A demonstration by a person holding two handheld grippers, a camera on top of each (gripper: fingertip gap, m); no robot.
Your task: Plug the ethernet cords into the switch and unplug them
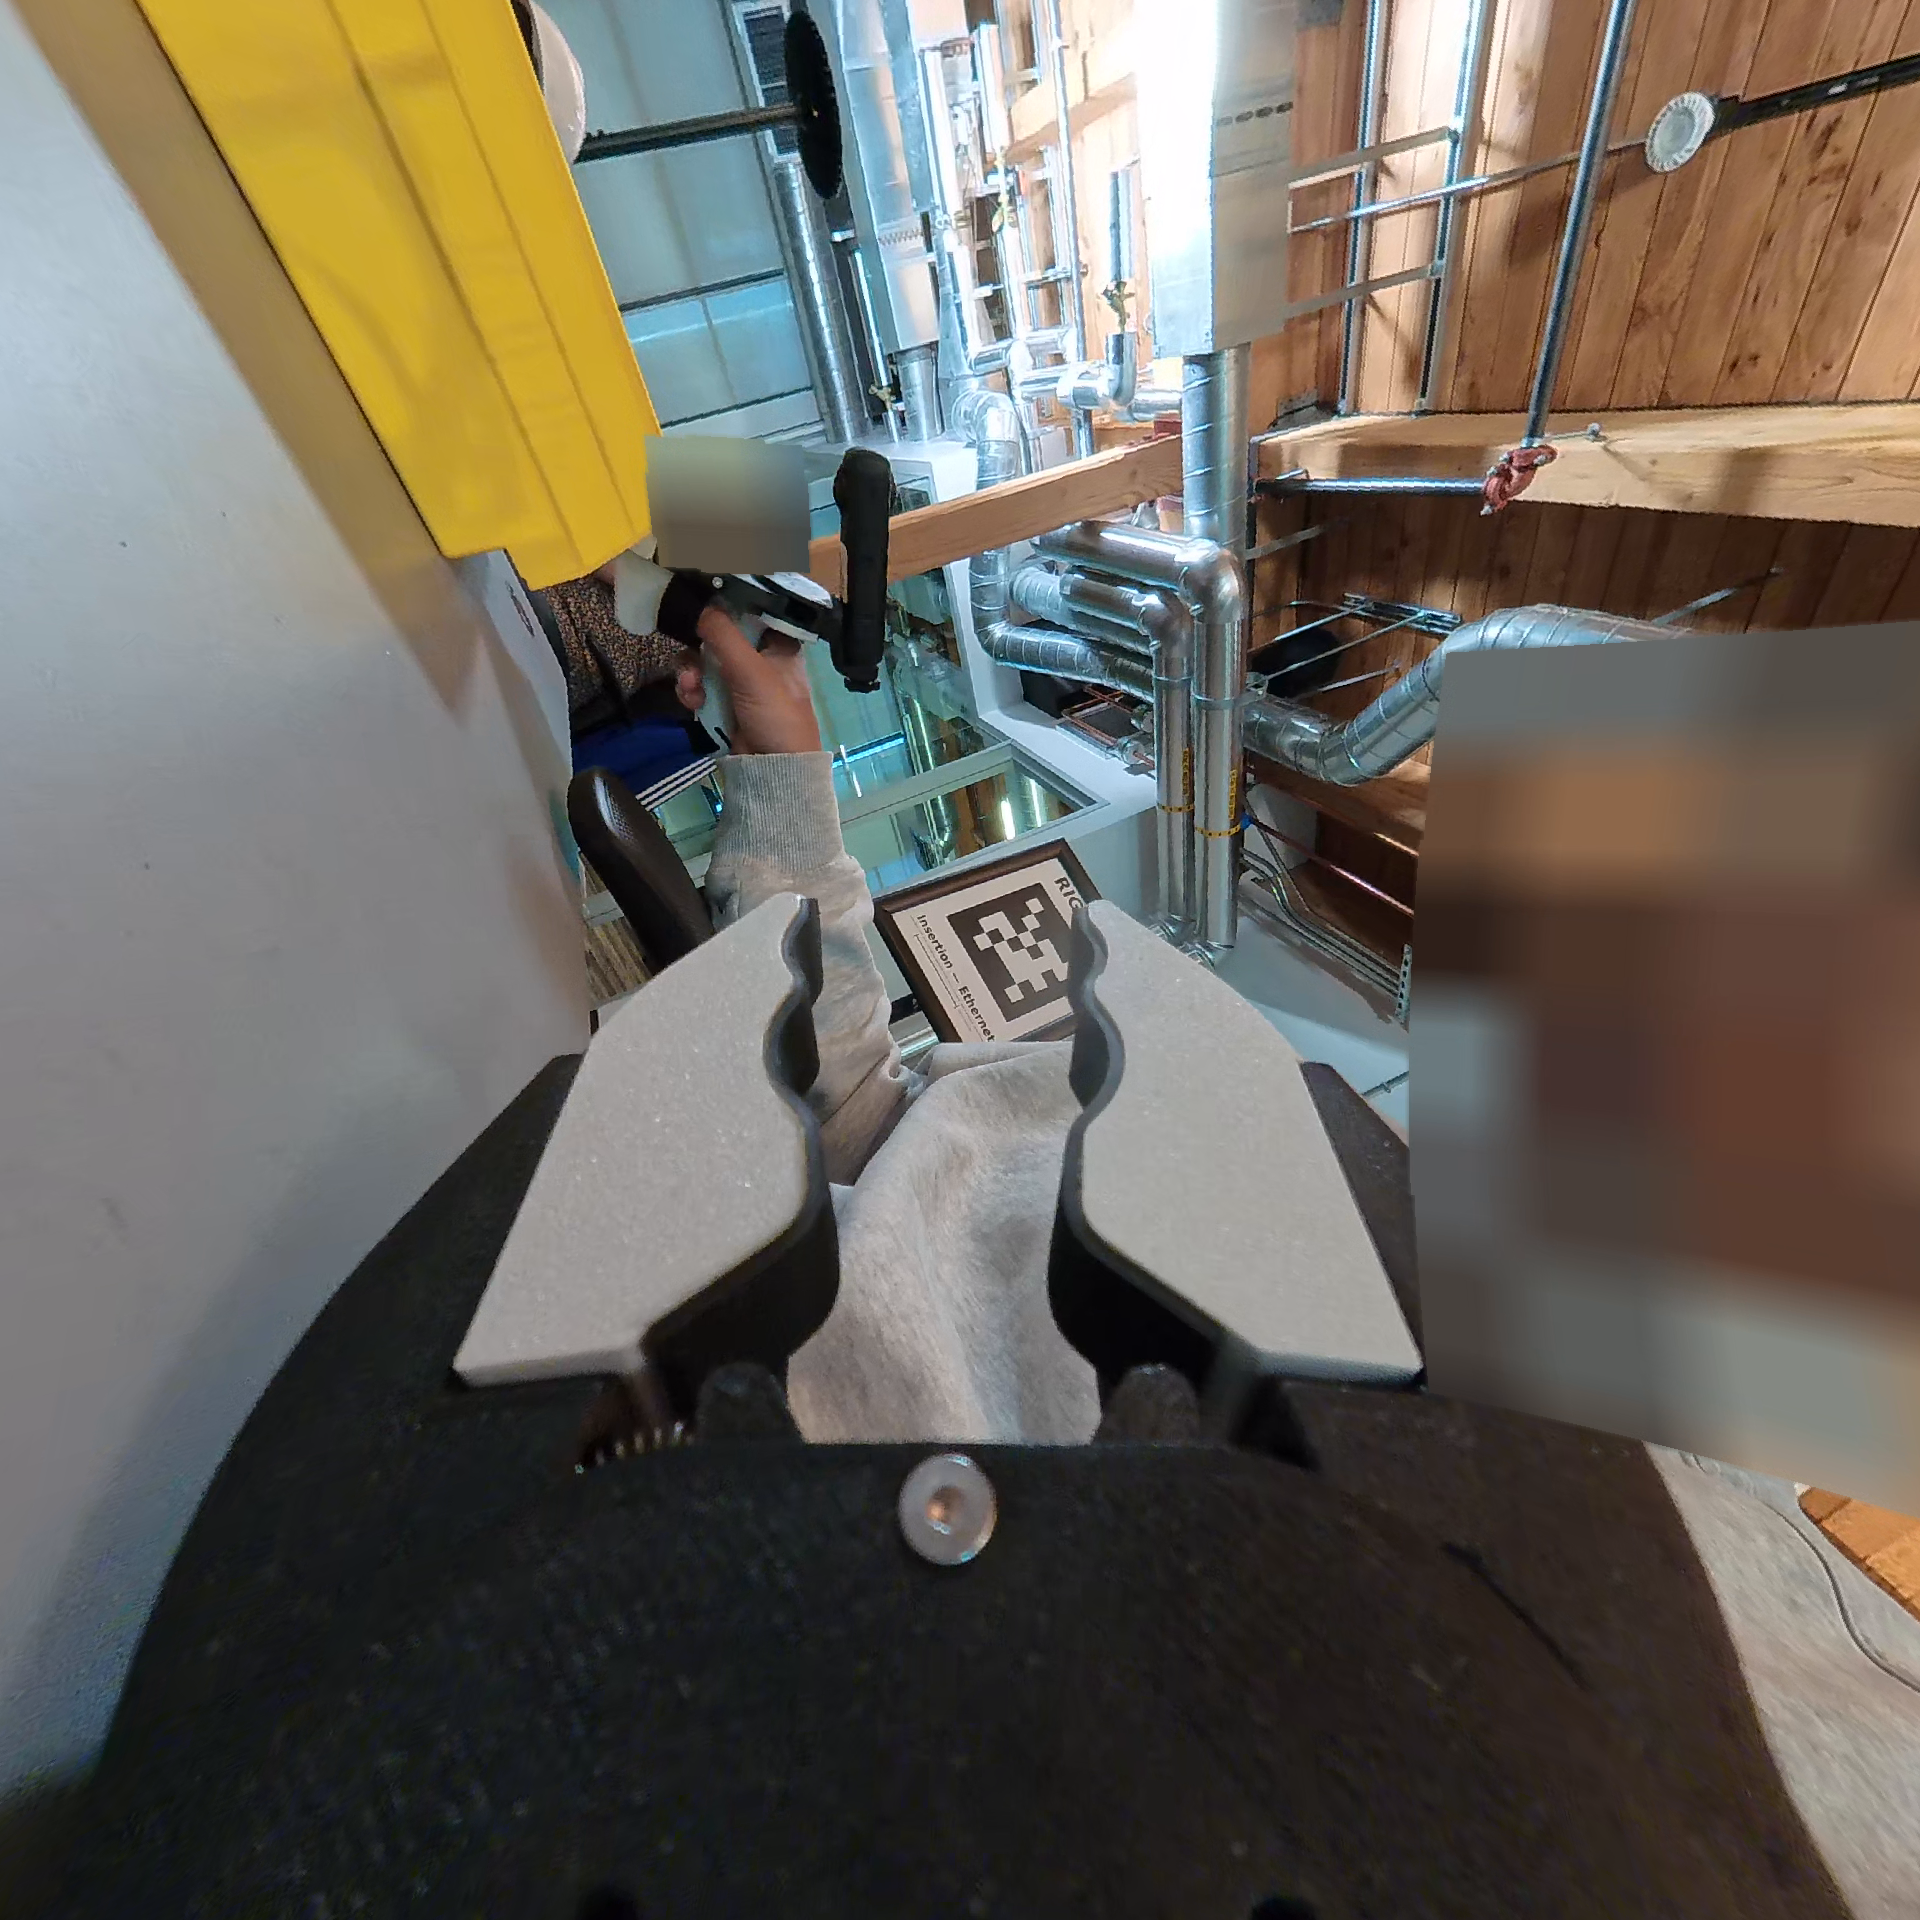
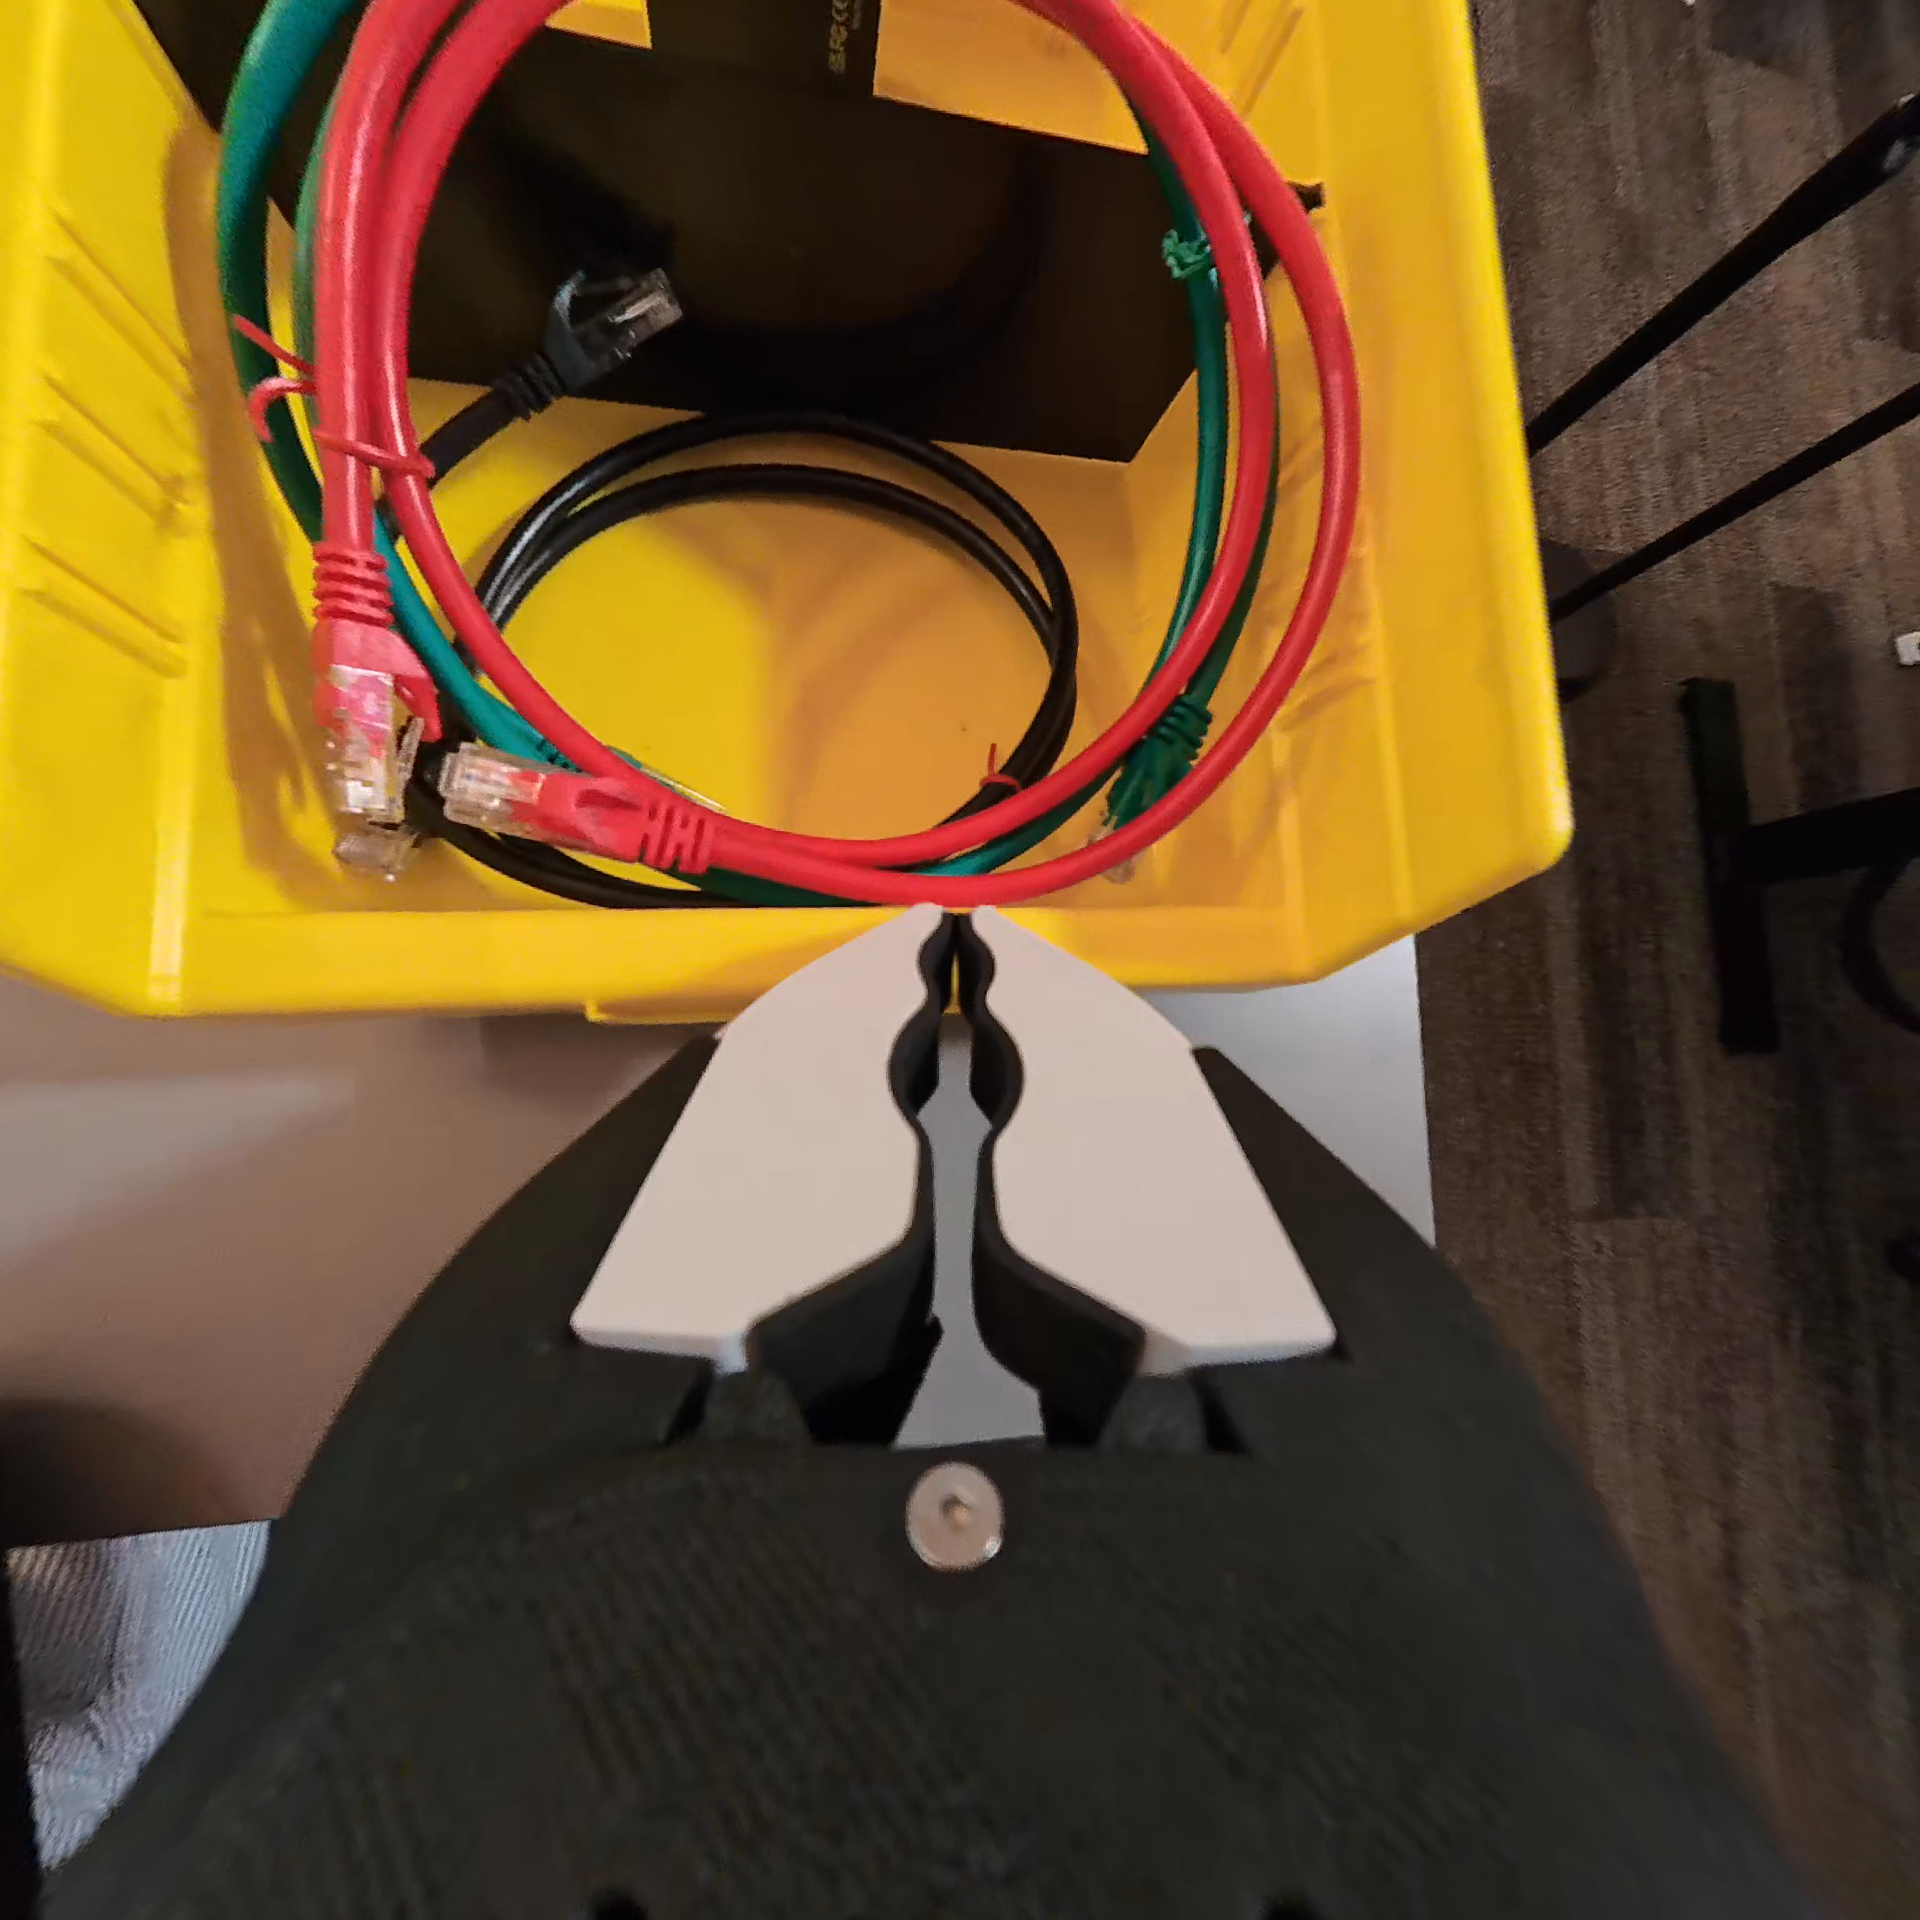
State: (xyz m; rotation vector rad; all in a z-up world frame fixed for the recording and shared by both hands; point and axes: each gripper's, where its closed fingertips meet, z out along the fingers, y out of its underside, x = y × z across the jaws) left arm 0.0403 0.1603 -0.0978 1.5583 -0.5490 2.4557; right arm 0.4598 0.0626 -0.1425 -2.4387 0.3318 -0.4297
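In the right wrist view a yellow bin (image 2: 727, 961) holds coiled ethernet cords: a red cord (image 2: 1314, 499) with both plugs near the front left (image 2: 358, 707), a green cord (image 2: 1210, 499) and a black cord (image 2: 790, 478) with one plug (image 2: 618, 317) raised at the back. A black box (image 2: 821, 47), cropped at the top, stands at the bin's far end. My right gripper (image 2: 952, 916) is shut and empty, its tips over the bin's near rim, just short of the red cord. My left gripper (image 1: 945, 925) is open and empty, held in the air away from the bin (image 1: 436, 260).
The bin stands on a white table (image 2: 1299, 1101) near its right edge, with dark floor and black stand legs (image 2: 1714, 260) beyond. In the left wrist view, a hand (image 1: 764, 707) in a grey sleeve holds the other gripper's handle. A framed marker card (image 1: 1013, 951), a black chair (image 1: 629, 862) and metal pipes (image 1: 1195, 675) are there too.
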